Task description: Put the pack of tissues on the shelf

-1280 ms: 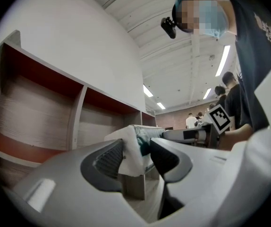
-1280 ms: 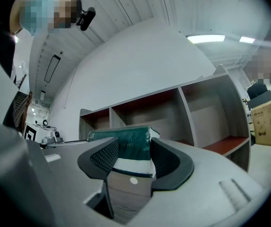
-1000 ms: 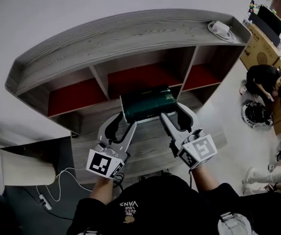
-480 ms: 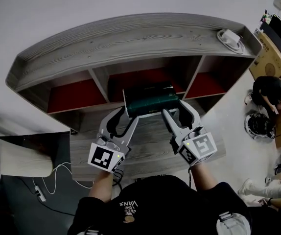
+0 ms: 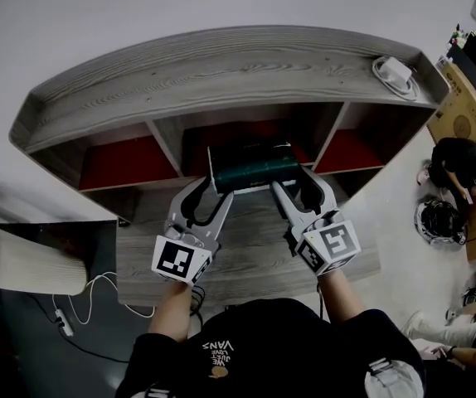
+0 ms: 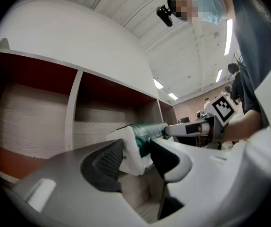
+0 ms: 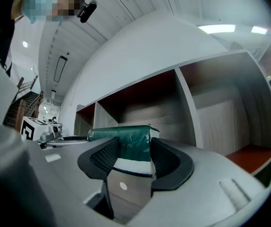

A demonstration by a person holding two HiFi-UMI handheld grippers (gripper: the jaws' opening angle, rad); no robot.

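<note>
A dark green pack of tissues with white ends hangs at the mouth of the middle compartment of the grey wooden shelf. My left gripper is shut on its left end and my right gripper on its right end. In the left gripper view the pack sits between the left gripper pads. From the right gripper view the pack fills the gap of the right gripper. The pack's underside is hidden.
The shelf has three red-floored compartments split by upright dividers. A wooden ledge runs in front, below the grippers. A white object lies on the shelf top at right. A person sits on the floor at right; a white cable trails at left.
Both grippers have carried the pack a little forward, closer to the middle compartment. The grip on both ends looks unchanged.
</note>
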